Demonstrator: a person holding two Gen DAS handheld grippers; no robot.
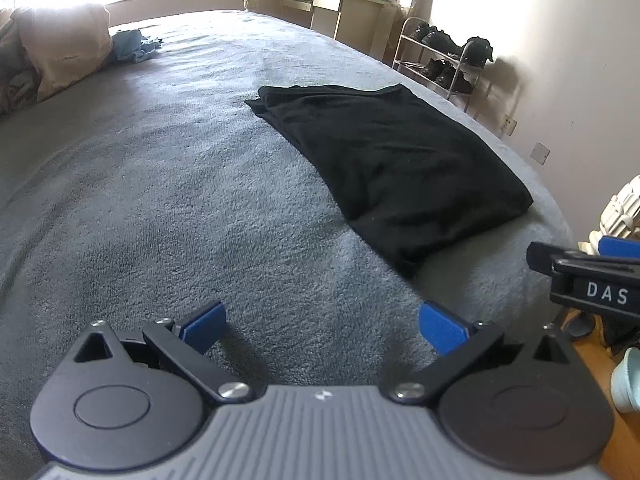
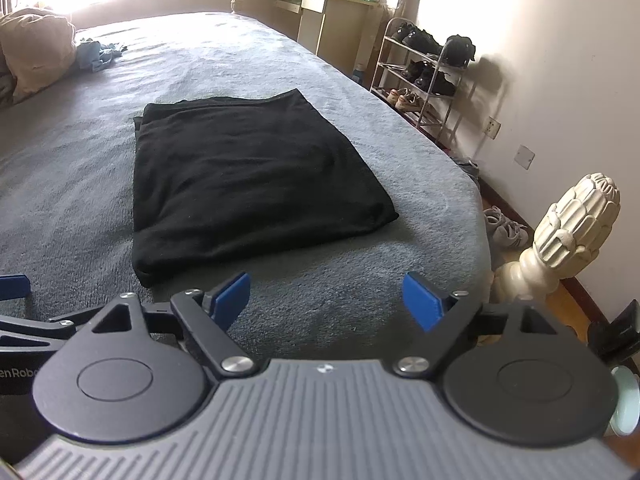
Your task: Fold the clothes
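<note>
Bed [image 1: 168, 184] with grey fleecy cover fills both views; it carries everything relevant.

View differences: only the right wrist view shows the carved cream bedpost finial [image 2: 576, 216] at the bed's near right corner, pale sneakers [image 2: 506, 226] on the wood floor beside it, and the shoe rack's lowest tier with light shoes. The left wrist view shows just a sliver of that finial at its right edge, plus a pale blue-green cup-like item [image 1: 628, 380] at lower right; what it is cannot be told.

Containers: metal shoe rack [image 2: 420, 76] against the right wall holds dark shoes on its upper tiers, with a black cap [image 2: 460, 50] on its top corner. A counter [image 2: 328, 16] at the far wall has small clutter on top, too small to identify.

Folded black garment [image 2: 248, 176] lies flat on the bed as a rough rectangle, toward the right edge. Beige bedding [image 1: 60, 48] and a crumpled blue cloth [image 1: 132, 44] lie at far left, well apart from it.

Right tool [image 2: 326, 300]: jaws spread wide, nothing between them, blue pads clear of fabric; the garment's near edge lies just ahead and slightly left. Left tool [image 1: 320, 328]: jaws likewise wide, empty, over bare cover; the garment lies ahead and to the right, apart from it.
</note>
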